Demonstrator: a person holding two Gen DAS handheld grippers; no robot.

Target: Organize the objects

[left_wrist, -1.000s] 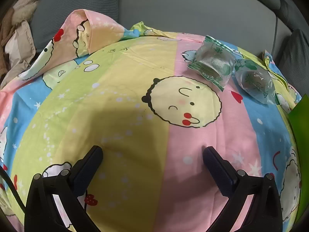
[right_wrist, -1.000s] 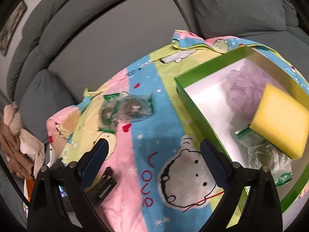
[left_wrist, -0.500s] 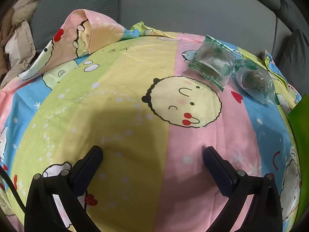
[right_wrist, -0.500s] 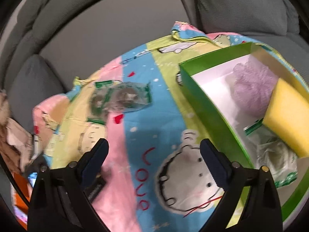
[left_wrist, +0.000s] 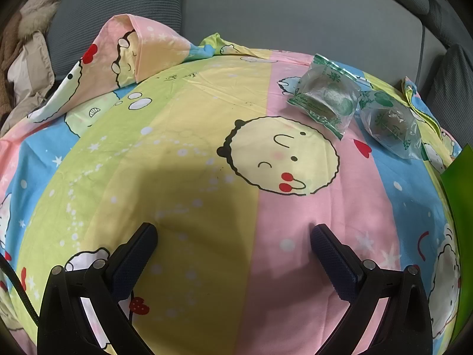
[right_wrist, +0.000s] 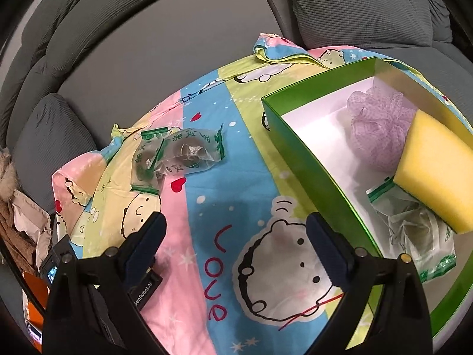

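Tongs are held wide apart on both sides and nothing is gripped: the right gripper (right_wrist: pixel 235 227) hangs over the striped cartoon-print bedsheet (right_wrist: pixel 207 207) just beside the green cardboard box (right_wrist: pixel 310 159), and the left gripper (left_wrist: pixel 233 235) is poised over the same sheet, well short of the packets. Two clear plastic snack packets with green print (right_wrist: pixel 177 153) are left lying together on the sheet, well apart from the box, one overlapping the other. Inside the box a yellow foam sponge (right_wrist: pixel 437 165), a lilac mesh bath puff (right_wrist: pixel 381 127) and a third such packet (right_wrist: pixel 414 230) are already seen. One packet is probably best approached from above, the nearer one taken alone by its crimped edge, so that the film is not crushed and the neighbour is not dragged.
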